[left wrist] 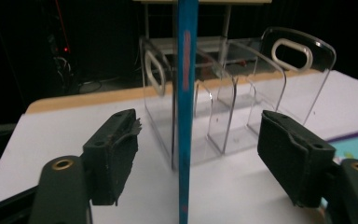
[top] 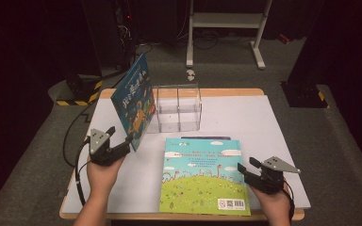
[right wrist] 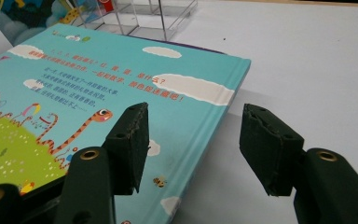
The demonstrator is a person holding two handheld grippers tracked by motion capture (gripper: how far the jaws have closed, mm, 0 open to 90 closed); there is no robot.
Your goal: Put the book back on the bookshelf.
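Observation:
A blue picture book (top: 134, 101) stands on edge, tilted, beside the clear acrylic rack (top: 179, 108). My left gripper (top: 121, 135) is at its lower near corner. In the left gripper view the book's spine (left wrist: 186, 70) runs up between the jaws of the left gripper (left wrist: 198, 135), which stand wide apart and clear of it. A second book (top: 202, 179) with a green and sky-blue cover lies flat at the front. My right gripper (top: 246, 165) is open at that book's right edge. In the right gripper view, one jaw of that gripper (right wrist: 196, 121) is over the cover (right wrist: 98, 93) and the other over the table.
The white table (top: 264, 122) has bare room at the right and back right. The rack (left wrist: 261, 93) has upright dividers with handle cut-outs. A purple edge (top: 207, 138) peeks from under the flat book. A white metal frame (top: 226, 21) stands on the floor beyond.

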